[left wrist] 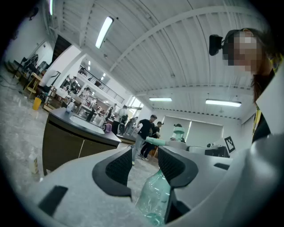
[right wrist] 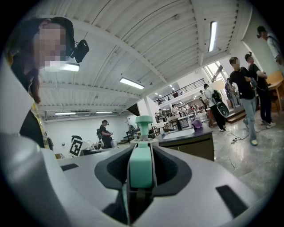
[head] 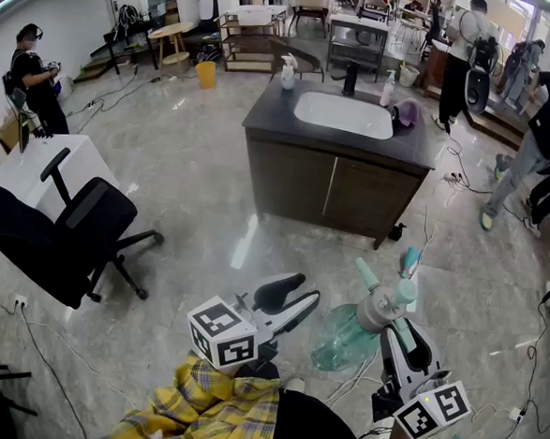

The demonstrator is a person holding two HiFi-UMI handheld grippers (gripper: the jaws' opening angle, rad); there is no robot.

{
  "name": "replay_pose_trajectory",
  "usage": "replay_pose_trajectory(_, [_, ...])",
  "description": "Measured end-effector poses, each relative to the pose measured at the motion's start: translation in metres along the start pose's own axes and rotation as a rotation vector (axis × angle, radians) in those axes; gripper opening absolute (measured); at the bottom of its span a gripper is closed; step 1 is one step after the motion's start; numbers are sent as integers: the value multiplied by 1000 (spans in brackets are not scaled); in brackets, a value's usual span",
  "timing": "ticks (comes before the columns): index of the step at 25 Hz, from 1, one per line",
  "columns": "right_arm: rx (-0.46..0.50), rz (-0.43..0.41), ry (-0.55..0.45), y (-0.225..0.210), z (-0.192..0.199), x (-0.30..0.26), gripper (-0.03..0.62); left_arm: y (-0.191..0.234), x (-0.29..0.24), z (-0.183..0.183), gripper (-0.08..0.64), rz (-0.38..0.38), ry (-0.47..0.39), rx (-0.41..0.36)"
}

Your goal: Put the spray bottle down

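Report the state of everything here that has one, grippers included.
spray bottle, held in the air, not yet set down.
right gripper, fingers shut on the spray bottle's teal top.
left gripper, fingers open, gripping nothing.
cabinet doors, closed.
office chair, upright, nobody in it.

Cabinet (head: pixel 334 185) stands behind spray bottle (head: pixel 347 336), chair (head: pixel 63 232) left.
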State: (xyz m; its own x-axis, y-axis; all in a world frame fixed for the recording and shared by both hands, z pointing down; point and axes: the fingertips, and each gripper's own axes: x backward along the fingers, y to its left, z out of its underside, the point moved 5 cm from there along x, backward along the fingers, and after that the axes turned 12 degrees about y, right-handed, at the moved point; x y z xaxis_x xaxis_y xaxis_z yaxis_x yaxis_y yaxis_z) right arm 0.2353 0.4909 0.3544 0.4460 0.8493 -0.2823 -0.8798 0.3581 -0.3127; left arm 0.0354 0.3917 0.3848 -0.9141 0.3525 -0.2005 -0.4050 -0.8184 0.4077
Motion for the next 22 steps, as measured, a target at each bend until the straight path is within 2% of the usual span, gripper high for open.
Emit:
replay_pose_trajectory(9, [-27,-10,-14,-3,1,4,115,-12,-3,3,158,44,10,-36])
replay_pose_trajectory(14, [-13,-37,-11,-2,0,1,115,-23,-14,4,158,155,32,-14])
replay_pose_trajectory(15, [-8,-41,-6,-2,2,-1,116,-24,-16,4,150,175,32,-15])
replay_pose_trajectory(18, [-2,-52,3,0,3,-3,115,-28,-21,-1,47,212,30,-29])
replay_pose_trajectory(22, [-3,-73,3,7,0,-7,115,-30,-24,-6,26,226,76,-37])
